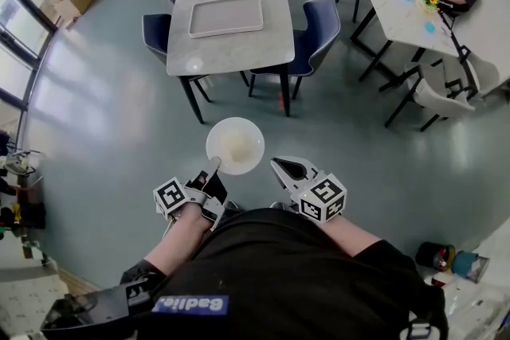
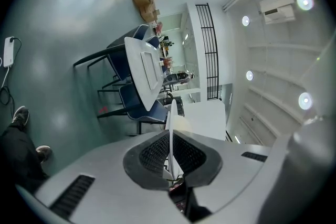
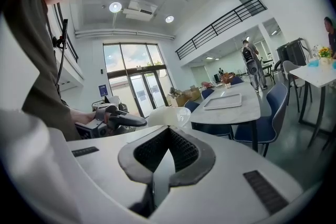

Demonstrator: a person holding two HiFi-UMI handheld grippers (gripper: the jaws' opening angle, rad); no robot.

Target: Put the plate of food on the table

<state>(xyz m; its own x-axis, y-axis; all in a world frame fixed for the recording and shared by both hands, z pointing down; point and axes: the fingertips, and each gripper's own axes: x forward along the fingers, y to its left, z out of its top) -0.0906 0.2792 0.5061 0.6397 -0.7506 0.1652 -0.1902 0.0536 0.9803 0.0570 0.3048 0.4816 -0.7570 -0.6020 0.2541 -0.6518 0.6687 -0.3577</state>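
Two grippers are showing low in the head view, with the goal well ahead. Left gripper [image 1: 213, 169] is pinching the near rim of the white plate [image 1: 234, 145]; its jaws are standing narrow, with the pads clamping the rim edge-on in the left gripper view. Plate is hanging over bare floor, well apart from the table [image 1: 239, 52]. Food is reading as a pale patch, too blurred to identify. Right gripper [image 1: 275, 163] is sitting just beside the plate's right edge, apart from it, jaws looking closed with nothing between them.

Step, as I'm reading it: carry leg, plate lifted and not yet delivered. Next move is calling for closing on the table's near end between the blue chairs [image 1: 317, 36], keeping the one-sided grip level, lowering onto bare top in front of the tray [image 1: 225, 16], then releasing.
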